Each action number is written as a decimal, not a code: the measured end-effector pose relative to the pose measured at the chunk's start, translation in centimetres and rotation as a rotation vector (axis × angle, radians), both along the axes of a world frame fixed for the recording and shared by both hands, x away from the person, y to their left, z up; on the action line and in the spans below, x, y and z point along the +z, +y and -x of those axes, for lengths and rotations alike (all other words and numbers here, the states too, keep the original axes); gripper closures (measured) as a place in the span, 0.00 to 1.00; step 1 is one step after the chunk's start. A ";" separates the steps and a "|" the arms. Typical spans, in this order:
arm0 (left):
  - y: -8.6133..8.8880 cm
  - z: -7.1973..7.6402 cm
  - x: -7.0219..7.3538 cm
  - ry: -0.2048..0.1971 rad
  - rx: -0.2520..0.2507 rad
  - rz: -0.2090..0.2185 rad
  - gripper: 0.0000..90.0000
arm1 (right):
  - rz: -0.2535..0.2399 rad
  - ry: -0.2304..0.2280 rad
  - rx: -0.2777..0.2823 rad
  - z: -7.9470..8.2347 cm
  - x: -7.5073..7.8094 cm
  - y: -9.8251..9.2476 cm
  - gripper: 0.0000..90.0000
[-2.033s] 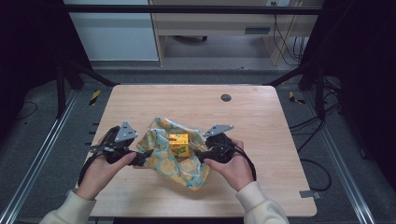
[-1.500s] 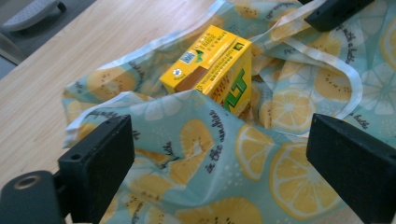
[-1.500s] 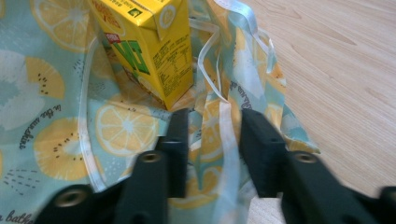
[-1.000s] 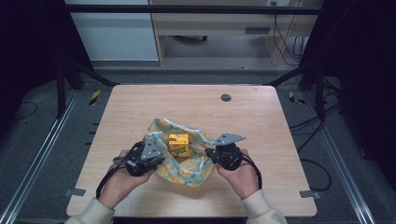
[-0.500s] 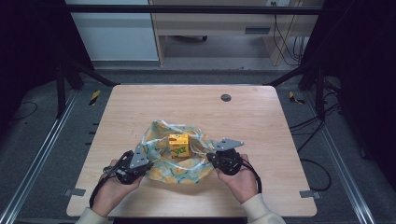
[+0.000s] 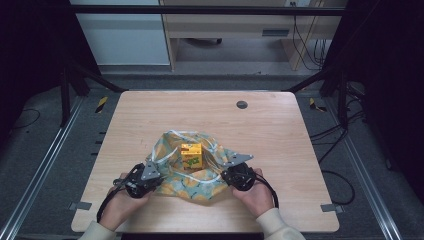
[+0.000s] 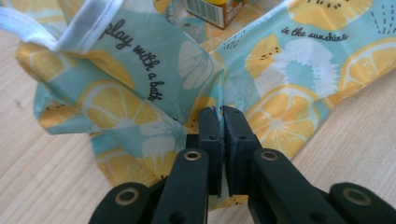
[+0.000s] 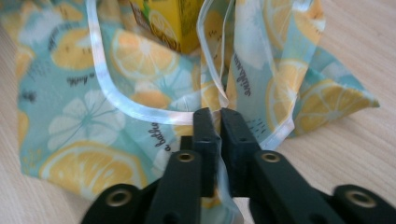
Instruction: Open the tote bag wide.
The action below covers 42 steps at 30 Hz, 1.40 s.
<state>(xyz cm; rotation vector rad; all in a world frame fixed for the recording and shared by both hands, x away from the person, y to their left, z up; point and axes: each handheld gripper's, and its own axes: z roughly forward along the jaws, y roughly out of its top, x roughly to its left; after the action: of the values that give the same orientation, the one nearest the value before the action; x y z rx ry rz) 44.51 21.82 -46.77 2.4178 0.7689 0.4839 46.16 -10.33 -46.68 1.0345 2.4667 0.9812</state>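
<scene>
A lemon-print fabric bag [image 6: 200, 184] lies spread on the wooden table [image 6: 280, 135]. A small yellow carton [image 6: 191, 155] stands upright in its middle. My left gripper [image 6: 160, 175] is at the bag's left edge, shut on a fold of the fabric [image 7: 205, 93]. My right gripper [image 6: 223, 176] is at the bag's right edge; in the right gripper view [image 8: 218, 119] the white-trimmed rim sits between its jaws. Those jaws have just been opening a little, with the fabric still pinched between them. The carton [image 8: 163, 23] stands just beyond the rim.
A small dark round grommet [image 6: 242, 104] sits in the table's far part. Cables trail from both grippers toward the near edge. Dark floor, rails and a cabinet surround the table.
Both hands have come down and toward the near edge with the bag's sides. The bag now lies lower and flatter around the carton.
</scene>
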 end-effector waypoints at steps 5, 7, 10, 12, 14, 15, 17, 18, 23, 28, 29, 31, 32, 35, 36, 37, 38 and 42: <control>-0.2 0.1 -0.4 0.016 -0.015 -0.011 0.97 | -0.054 -0.063 -0.011 0.0 1.8 -0.3 0.67; 0.0 0.0 -0.5 0.025 -0.009 -0.005 0.96 | -0.075 -0.088 -0.032 -0.1 2.5 -0.4 0.61; 0.3 0.0 -0.4 0.024 -0.001 0.011 0.95 | -0.090 -0.126 -0.026 0.0 3.5 -0.3 0.61; 0.3 0.0 -0.5 0.025 0.003 0.013 0.94 | -0.084 -0.152 -0.001 -0.1 4.6 0.4 0.64; 0.2 0.0 -0.5 0.027 0.000 0.008 0.94 | -0.074 -0.162 0.031 -0.3 5.2 1.1 0.70; 0.2 0.0 -0.5 0.027 0.000 0.008 0.94 | -0.056 -0.163 0.051 -0.4 5.4 1.7 0.71; 0.2 0.1 -0.5 0.026 -0.003 0.006 0.95 | -0.008 -0.152 0.077 -0.8 5.3 2.7 0.71; 0.2 0.1 -0.5 0.026 -0.004 0.005 0.95 | 0.010 -0.138 0.088 -1.2 5.0 3.1 0.70; 0.2 0.2 -0.5 0.029 -0.004 0.005 0.95 | 0.066 -0.102 0.112 -2.8 3.5 4.3 0.63; 0.3 0.1 -0.5 0.030 -0.006 0.005 0.95 | 0.135 -0.018 0.100 -4.7 1.9 4.3 0.68; 0.3 0.1 -0.5 0.030 -0.006 0.005 0.95 | 0.142 -0.006 0.093 -4.8 1.8 4.3 0.73; 0.2 0.1 -0.6 0.029 -0.006 0.004 0.95 | 0.160 0.001 0.103 -4.9 1.7 4.3 0.90; 0.2 0.1 -0.6 0.028 -0.007 0.005 0.95 | 0.152 0.002 0.092 -5.0 1.8 4.2 0.96; 0.2 0.1 -0.5 0.026 -0.007 0.005 0.95 | 0.118 -0.031 0.081 -5.0 2.6 4.2 1.00; 0.2 0.2 -0.5 0.026 -0.007 0.004 0.95 | 0.098 -0.044 0.070 -5.0 3.1 4.1 1.00; 0.2 0.2 -0.5 0.026 -0.007 0.004 0.95 | 0.075 -0.058 0.070 -5.0 3.6 4.1 1.00; 0.2 0.2 -0.5 0.026 -0.007 0.003 0.95 | 0.064 -0.081 0.063 -5.0 4.2 4.0 1.00; 0.0 0.2 -0.6 0.025 -0.009 -0.003 0.95 | -0.009 -0.138 0.058 -4.8 6.1 3.9 1.00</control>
<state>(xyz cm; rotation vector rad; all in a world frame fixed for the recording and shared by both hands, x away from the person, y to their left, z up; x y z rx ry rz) 44.29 21.82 -47.38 2.4338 0.7684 0.4524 50.95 -6.46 -40.53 0.8714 2.3929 1.0462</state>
